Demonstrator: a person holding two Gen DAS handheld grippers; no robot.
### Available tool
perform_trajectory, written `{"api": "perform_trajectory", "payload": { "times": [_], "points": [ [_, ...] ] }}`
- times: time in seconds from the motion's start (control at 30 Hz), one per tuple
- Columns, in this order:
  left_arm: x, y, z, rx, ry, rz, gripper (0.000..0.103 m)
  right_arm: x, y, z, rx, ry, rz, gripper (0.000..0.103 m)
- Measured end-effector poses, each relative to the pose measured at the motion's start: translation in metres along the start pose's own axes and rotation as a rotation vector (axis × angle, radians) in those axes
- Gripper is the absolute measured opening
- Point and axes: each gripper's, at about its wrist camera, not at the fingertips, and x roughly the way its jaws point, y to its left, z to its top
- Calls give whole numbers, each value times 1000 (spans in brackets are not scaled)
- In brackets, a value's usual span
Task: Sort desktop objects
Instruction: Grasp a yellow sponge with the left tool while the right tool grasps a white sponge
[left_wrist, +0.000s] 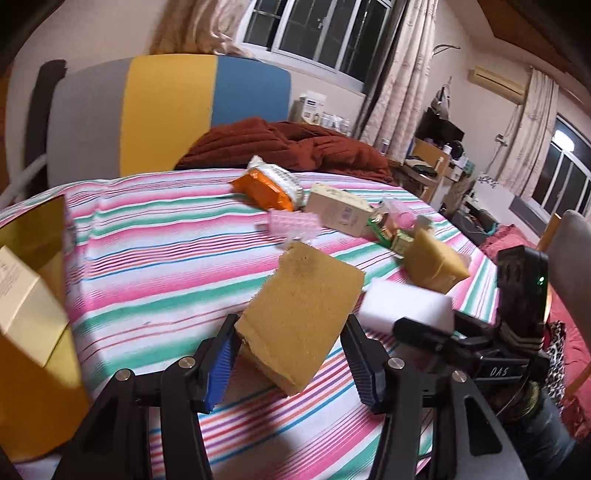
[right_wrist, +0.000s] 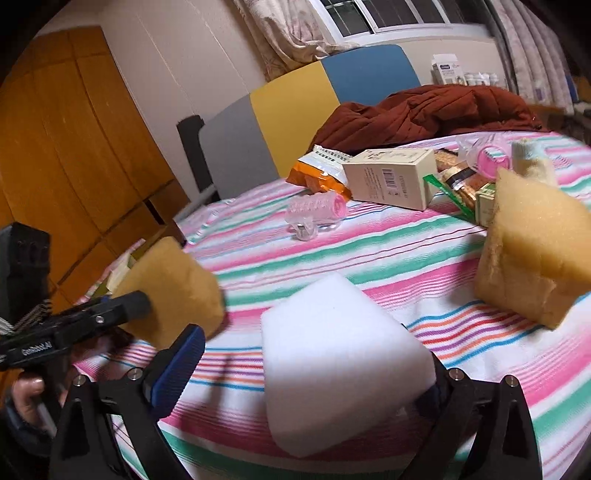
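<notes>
Handling, judged: both items in hand are foam — light, soft, compressible, not fragile and not slippery. A squeeze across the broad flat faces near mid-body should hold; a pinch at a corner would likely let the piece bend or swing.

Left hand-held gripper (left_wrist: 291, 363): a tan sponge (left_wrist: 301, 314) sits between the blue ribbed pads (left_wrist: 218, 369), tilted, one end projecting forward. In the left wrist view a gap shows between the right-hand pad and the sponge, so whether it is firmly clamped cannot be told. In the right wrist view the sponge appears raised off the cloth at the left edge, which suggests it is being carried.

Right hand-held gripper (right_wrist: 306, 373): a white foam block (right_wrist: 343, 369) lies between the jaws. The near pad stands clear of the block, the far side is hidden behind it — grip state cannot be told, nor whether the block rests on the cloth.

Appearance: the tan sponge is rectangular, coarse-pored, ragged at one corner. The white block is clean, fine-grained, square-edged.

Surroundings: a striped cloth (right_wrist: 369, 254) covers the bench. A second tan sponge (right_wrist: 532, 254) stands on it to the right. Further back lie a carton (right_wrist: 391, 177), an orange packet (right_wrist: 317, 173) and a pink roller (right_wrist: 317, 212), unsorted. A yellow container (left_wrist: 37, 314) holding a pale box sits at far left in the left wrist view.
</notes>
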Motion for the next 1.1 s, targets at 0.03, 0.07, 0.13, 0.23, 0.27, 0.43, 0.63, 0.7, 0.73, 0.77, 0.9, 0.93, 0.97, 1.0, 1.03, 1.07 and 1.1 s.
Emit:
{"api": "perform_trajectory", "payload": {
  "times": [0.03, 0.07, 0.13, 0.23, 0.27, 0.43, 0.63, 0.7, 0.73, 0.77, 0.9, 0.93, 0.97, 1.0, 1.03, 1.07, 1.1],
  "points": [
    [-2, 2, -2, 2, -1, 8, 56, -1, 4, -2, -31, 13, -22, 102],
    [-4, 3, -4, -1, -1, 4, 56, -2, 9, -5, -65, 28, -45, 102],
    [-7, 5, -7, 0, -3, -2, 56, -6, 16, -11, -125, 57, -83, 102],
    [-7, 0, -7, 28, -2, -11, 57, -14, 22, -19, -192, 101, -122, 102],
    [-5, -2, -6, 40, -1, -15, 57, -18, 22, -21, -208, 114, -136, 102],
    [5, -8, -2, 73, 6, -16, 63, -33, 16, -18, -218, 106, -172, 102],
    [5, -10, -3, 81, -9, -14, 68, -25, 17, -8, -226, 86, -185, 100],
    [5, -10, -6, 86, -11, -10, 68, -20, 16, -7, -221, 87, -184, 95],
    [5, -10, -7, 86, -11, -7, 69, -18, 16, -7, -223, 87, -186, 90],
    [6, -9, -8, 87, -12, -3, 69, -16, 16, -8, -227, 87, -188, 86],
    [1, -5, -12, 59, -34, -25, 71, -9, 17, -12, -247, 87, -202, 64],
    [0, -3, -13, 52, -34, -36, 76, -9, 17, -13, -249, 81, -201, 64],
    [0, -2, -15, 45, -34, -47, 78, -9, 17, -13, -251, 77, -201, 64],
    [0, -2, -14, 44, -32, -48, 79, -8, 18, -14, -253, 76, -202, 64],
    [1, -2, -14, 44, -30, -47, 79, -7, 18, -14, -255, 75, -203, 64],
    [2, -2, -14, 44, -27, -46, 79, -7, 17, -14, -254, 74, -202, 64],
    [2, -3, -13, 48, -31, -45, 79, -6, 17, -14, -249, 72, -199, 64]
  ]
}}
